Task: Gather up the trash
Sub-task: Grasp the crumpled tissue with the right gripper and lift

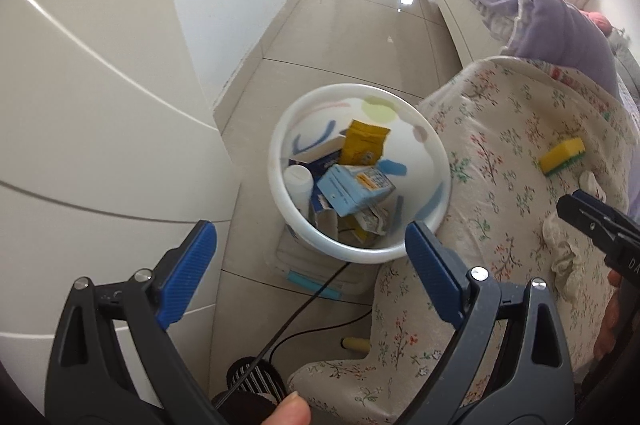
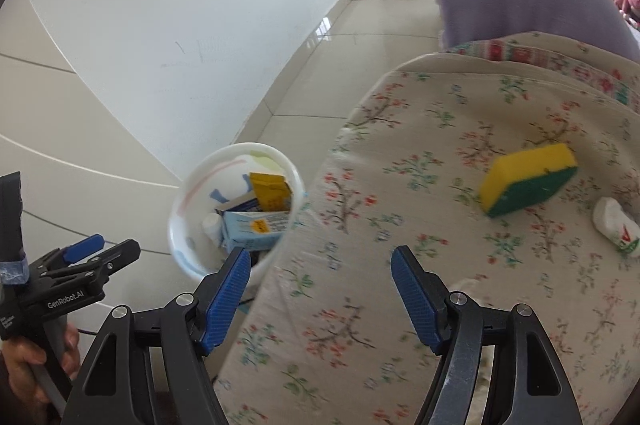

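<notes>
Floral-cloth worktop (image 2: 400, 185), right: yellow-green sponge (image 2: 528, 178), crumpled white wrapper (image 2: 614, 225) left; round white bin (image 1: 356, 249) part-filled; both tools (image 1: 312, 265) (image 2: 320, 289) wide open, empty.

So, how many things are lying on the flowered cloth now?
3 that I can see: a yellow and green sponge, a small white tube beside it, and a crumpled tissue nearer the edge. More may be hidden outside the view.
</notes>
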Demonstrator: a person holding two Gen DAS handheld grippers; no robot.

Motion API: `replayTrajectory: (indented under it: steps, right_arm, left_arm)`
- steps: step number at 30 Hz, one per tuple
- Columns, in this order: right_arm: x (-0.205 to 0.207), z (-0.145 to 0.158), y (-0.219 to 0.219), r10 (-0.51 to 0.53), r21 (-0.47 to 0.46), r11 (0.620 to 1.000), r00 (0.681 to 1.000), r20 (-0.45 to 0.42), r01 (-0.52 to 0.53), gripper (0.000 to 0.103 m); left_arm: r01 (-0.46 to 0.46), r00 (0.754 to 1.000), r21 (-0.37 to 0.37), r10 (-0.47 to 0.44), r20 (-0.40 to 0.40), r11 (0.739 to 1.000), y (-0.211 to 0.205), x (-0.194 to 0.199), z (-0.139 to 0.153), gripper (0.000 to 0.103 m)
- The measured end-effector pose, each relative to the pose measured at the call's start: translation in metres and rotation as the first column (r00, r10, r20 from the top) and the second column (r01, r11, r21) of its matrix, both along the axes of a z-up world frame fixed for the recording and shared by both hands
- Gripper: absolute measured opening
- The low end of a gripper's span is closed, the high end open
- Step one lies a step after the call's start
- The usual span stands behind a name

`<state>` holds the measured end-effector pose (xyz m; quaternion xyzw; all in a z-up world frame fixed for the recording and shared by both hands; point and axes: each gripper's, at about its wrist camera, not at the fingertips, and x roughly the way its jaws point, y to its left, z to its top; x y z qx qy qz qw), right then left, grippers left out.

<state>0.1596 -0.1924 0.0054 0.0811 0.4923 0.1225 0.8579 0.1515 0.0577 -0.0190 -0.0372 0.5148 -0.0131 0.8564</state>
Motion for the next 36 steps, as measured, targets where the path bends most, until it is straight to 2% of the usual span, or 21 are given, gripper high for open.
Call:
replayTrajectory:
  steps: [10,16,23,27,29,31,34,36]
  right_arm:
    - [-0.038,-0.002,-0.06,-0.024,-0.058,0.998,1.0,-0.016,0.023,0.075]
    - [-0.056,-0.012,-0.077,-0.035,-0.107,0.994,0.998,-0.052,0.029,0.075]
    - [-0.066,-0.033,-0.087,-0.061,-0.163,0.986,0.987,-0.15,0.037,0.075]
    - [-0.068,-0.048,-0.09,-0.063,-0.145,0.989,0.975,-0.215,0.031,0.074]
    - [-0.069,-0.054,-0.092,-0.066,-0.146,0.989,0.971,-0.23,0.033,0.069]
    - [-0.069,-0.057,-0.093,-0.068,-0.164,0.986,0.971,-0.229,0.031,0.05]
    - [-0.07,-0.057,-0.096,-0.061,-0.172,0.985,0.973,-0.223,0.022,0.039]
    - [-0.071,-0.054,-0.098,-0.061,-0.182,0.983,0.976,-0.21,0.022,0.036]
  left_arm:
    - [0.115,0.993,-0.013,-0.115,-0.008,0.993,-0.032,-0.019,0.0,0.095]
    - [0.17,0.985,-0.017,-0.171,-0.037,0.985,-0.05,-0.027,-0.008,0.095]
    - [0.212,0.976,-0.021,-0.213,-0.049,0.977,-0.068,-0.028,-0.01,0.095]
    - [0.225,0.973,-0.022,-0.226,-0.056,0.974,-0.075,-0.027,-0.011,0.095]
    - [0.231,0.971,-0.025,-0.232,-0.059,0.973,-0.079,-0.027,-0.012,0.095]
    - [0.236,0.97,-0.026,-0.237,-0.058,0.972,-0.083,-0.027,-0.011,0.095]
    - [0.245,0.968,-0.031,-0.247,-0.055,0.969,-0.09,-0.026,-0.01,0.095]
    - [0.251,0.966,-0.034,-0.253,-0.053,0.967,-0.095,-0.026,-0.009,0.095]
